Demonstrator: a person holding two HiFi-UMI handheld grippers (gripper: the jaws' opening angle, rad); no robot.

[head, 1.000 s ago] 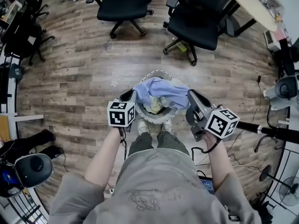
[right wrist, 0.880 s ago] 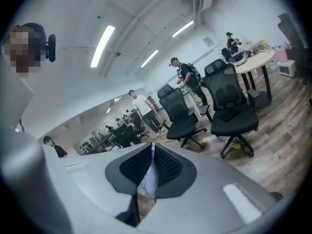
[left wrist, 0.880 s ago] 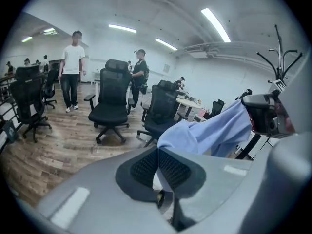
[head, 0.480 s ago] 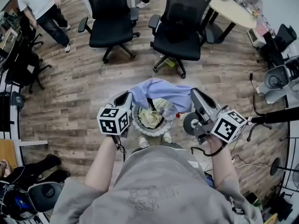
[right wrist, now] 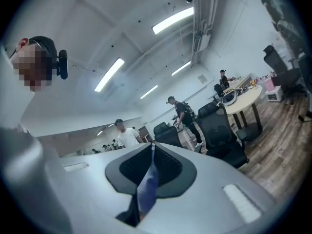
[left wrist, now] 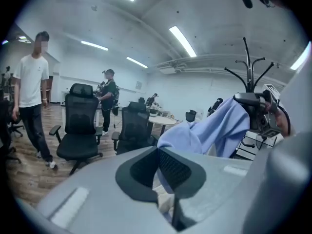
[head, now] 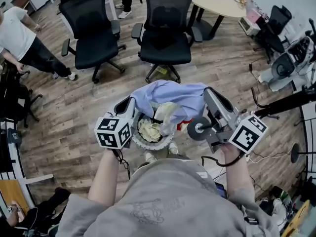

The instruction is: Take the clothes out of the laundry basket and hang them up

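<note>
A light blue garment (head: 170, 97) hangs stretched between my two grippers above the round white laundry basket (head: 144, 144). My left gripper (head: 130, 102) is shut on the garment's left edge, and the cloth (left wrist: 214, 130) runs from its jaws off to the right in the left gripper view. My right gripper (head: 208, 92) is shut on the right edge, with a strip of blue cloth (right wrist: 146, 189) pinched in its jaws. Pale yellow clothes (head: 149, 130) and something red (head: 185, 125) lie in the basket below.
Two black office chairs (head: 91, 31) (head: 165, 28) stand on the wood floor ahead of the basket. A round table (head: 219, 1) is at the far right. A person in a white shirt (head: 19, 43) stands at the left. A black coat stand (left wrist: 248, 67) rises beyond the garment.
Both grippers have lifted the blue garment higher above the basket and spread it a little wider. My view has swung, so the chairs and a person at the left came into sight.
</note>
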